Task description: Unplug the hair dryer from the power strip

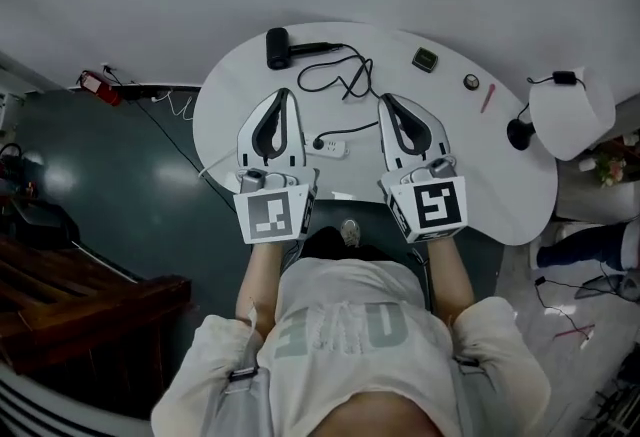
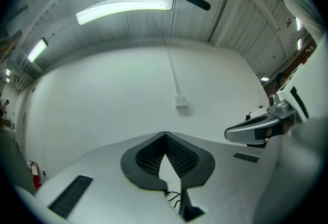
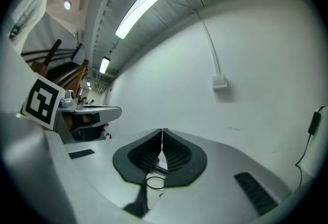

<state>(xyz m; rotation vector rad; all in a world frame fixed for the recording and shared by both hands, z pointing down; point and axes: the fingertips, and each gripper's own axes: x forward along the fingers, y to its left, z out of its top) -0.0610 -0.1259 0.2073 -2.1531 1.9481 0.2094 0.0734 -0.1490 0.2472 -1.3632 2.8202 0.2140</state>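
Black hair dryer [image 1: 278, 48] on its side near the far edge of the white table [image 1: 500, 165], handle to the right. Black cord [image 1: 340, 77] trailing from the handle in loose loops toward the table's middle. Small white power strip [image 1: 328, 147] flat near the table's near edge, black plug [image 1: 319, 142] seated in it.

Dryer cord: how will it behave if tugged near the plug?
Probably floppy: the cord lies in loose loops, so slack should come first. The power strip looks small and lies loose on the table; it may drag along unless pinned.
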